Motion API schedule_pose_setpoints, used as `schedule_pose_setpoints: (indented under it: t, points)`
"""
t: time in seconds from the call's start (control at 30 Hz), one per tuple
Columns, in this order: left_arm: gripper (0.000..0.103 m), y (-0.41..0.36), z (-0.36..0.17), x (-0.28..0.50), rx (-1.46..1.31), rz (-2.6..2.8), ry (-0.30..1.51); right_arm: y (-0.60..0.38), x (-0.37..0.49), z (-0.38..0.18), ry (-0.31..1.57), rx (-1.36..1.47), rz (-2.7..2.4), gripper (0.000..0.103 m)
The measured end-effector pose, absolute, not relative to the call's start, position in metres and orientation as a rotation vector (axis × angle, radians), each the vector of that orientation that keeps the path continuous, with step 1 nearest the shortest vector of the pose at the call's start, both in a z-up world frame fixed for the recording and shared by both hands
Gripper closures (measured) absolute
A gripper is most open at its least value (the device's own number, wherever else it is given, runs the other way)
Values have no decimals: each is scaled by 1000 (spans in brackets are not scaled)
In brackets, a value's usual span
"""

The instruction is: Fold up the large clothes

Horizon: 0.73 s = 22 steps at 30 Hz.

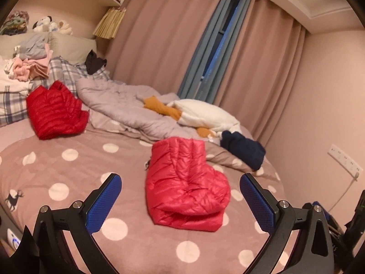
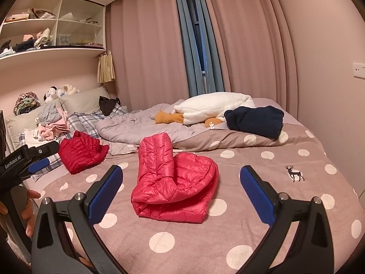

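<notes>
A pink-red puffer jacket [image 1: 186, 185] lies folded into a thick bundle on the polka-dot bedspread [image 1: 68, 182]; it also shows in the right wrist view [image 2: 175, 182]. My left gripper [image 1: 180, 182] is open and empty, held above the bed just short of the jacket. My right gripper [image 2: 181, 175] is open and empty too, jaws wide apart, hovering in front of the jacket. The left gripper also appears at the left edge of the right wrist view [image 2: 34, 159], held in a hand.
A second folded red puffer jacket [image 1: 54, 110] lies toward the pillows. A crumpled grey duvet [image 1: 127, 105], a white and orange plush [image 1: 203, 114] and a navy garment [image 1: 244, 148] lie at the back. A clothes pile [image 1: 32, 64] sits by the pillows. Curtains and wall shelves [image 2: 52, 22] stand behind.
</notes>
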State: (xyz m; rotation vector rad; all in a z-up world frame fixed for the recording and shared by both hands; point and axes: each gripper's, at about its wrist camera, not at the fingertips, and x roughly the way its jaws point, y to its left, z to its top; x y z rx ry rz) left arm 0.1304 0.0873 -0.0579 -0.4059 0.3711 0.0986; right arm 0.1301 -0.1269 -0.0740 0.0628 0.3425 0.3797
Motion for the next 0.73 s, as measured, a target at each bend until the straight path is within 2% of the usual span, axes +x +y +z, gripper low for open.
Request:
schedule_pose_setpoints:
  t: [0.73]
  points:
    - [1,89,-61,144,-383,160,460,-116,134,-76,374,7,327,0]
